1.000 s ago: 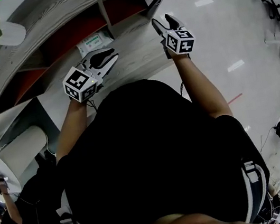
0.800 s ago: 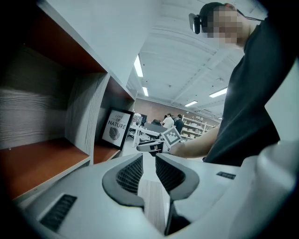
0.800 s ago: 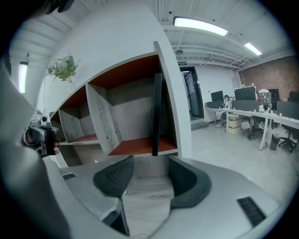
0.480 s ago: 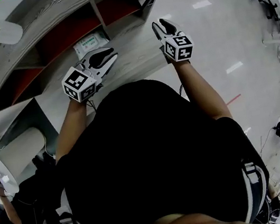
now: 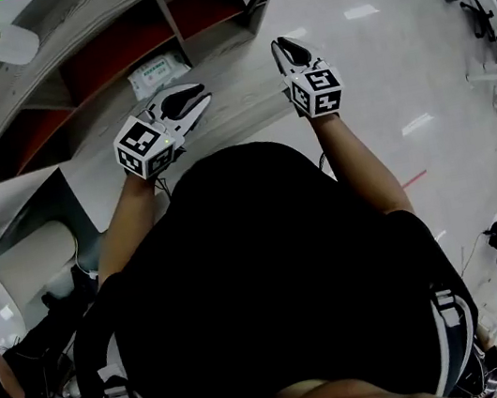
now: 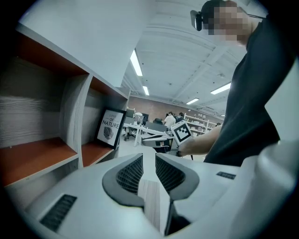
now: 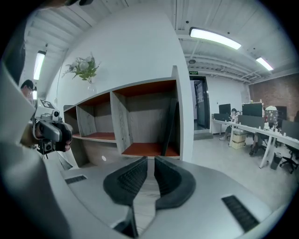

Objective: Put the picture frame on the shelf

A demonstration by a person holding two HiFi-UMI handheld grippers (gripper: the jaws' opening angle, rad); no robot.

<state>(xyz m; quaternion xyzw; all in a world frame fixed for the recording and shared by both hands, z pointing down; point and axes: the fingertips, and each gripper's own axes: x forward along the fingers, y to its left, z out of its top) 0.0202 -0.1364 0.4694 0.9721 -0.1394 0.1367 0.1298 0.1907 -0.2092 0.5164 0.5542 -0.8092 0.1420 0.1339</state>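
Placement apparently done: picture frame standing in the end bay of the shelf.

Rests on the red-brown floor of that bay, leaning a little, long axis near vertical (printed face plain in the left gripper view, only a dark edge in the right one). Lies ahead of the right gripper, the nearer of the two, yet well apart from it; farther off from the left gripper. Right fingers just drawn in to a thin slit, nothing between; left fingers likewise almost pressed together and empty. Probably nothing left but backing away.
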